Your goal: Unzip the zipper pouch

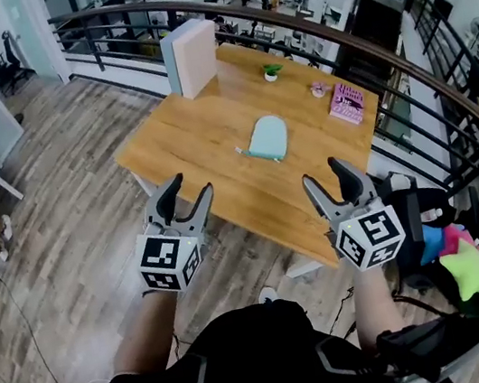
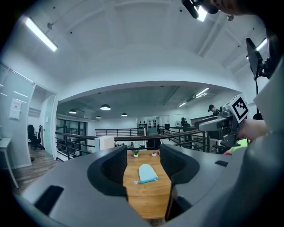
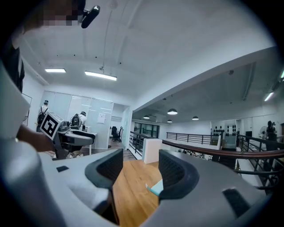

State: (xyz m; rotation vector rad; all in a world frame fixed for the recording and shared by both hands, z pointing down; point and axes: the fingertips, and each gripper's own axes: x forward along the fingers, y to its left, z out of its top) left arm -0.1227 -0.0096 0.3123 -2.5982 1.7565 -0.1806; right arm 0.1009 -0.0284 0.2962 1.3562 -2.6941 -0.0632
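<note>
Ceiling lights above the jaws are lighting everything brightly and evenly; fisheye distortion is bending and darkening the edges.

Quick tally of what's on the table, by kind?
zipper pouch, light blue: 1
book, pink: 1
small potted plant: 1
upright box, pale: 1
small pink item, too small to identify: 1
Total: 5
</note>
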